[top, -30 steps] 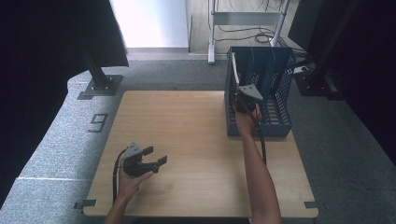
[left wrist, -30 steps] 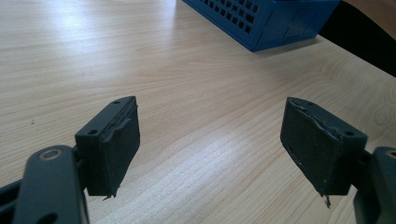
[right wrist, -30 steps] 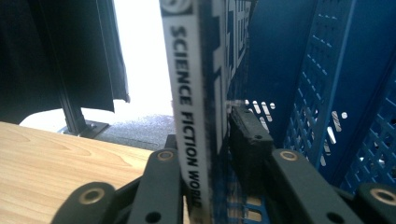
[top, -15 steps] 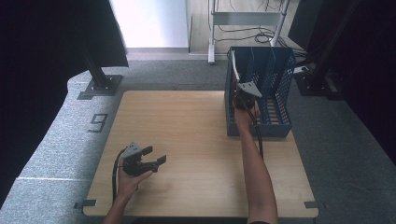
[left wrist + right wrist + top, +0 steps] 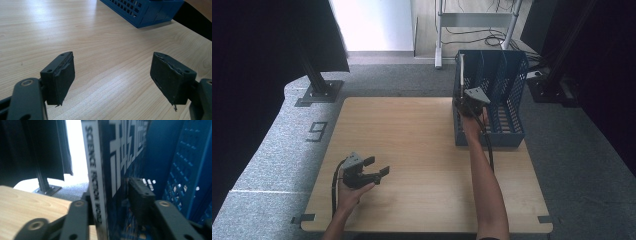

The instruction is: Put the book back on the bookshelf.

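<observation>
step: release book [image 5: 110,170] in rack [image 5: 507,95] | right gripper [image 5: 112,202]: jaws just opening, book between, loose | advice: withdraw straight, avoid tipping | left gripper [image 5: 113,77]: wide open, empty

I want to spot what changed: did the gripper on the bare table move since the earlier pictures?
No. The left gripper sits at the same spot on the wooden table, just as far from the blue rack.

High view: fixed above the person's side, facing forward and down, far enough to take in the whole counter [image 5: 422,150] and the blue rack [image 5: 492,100]. Left claw view: low over the wood, looking across to that same rack [image 5: 145,10]. Right claw view: pressed close against a book [image 5: 105,175] inside the rack [image 5: 190,170].
</observation>
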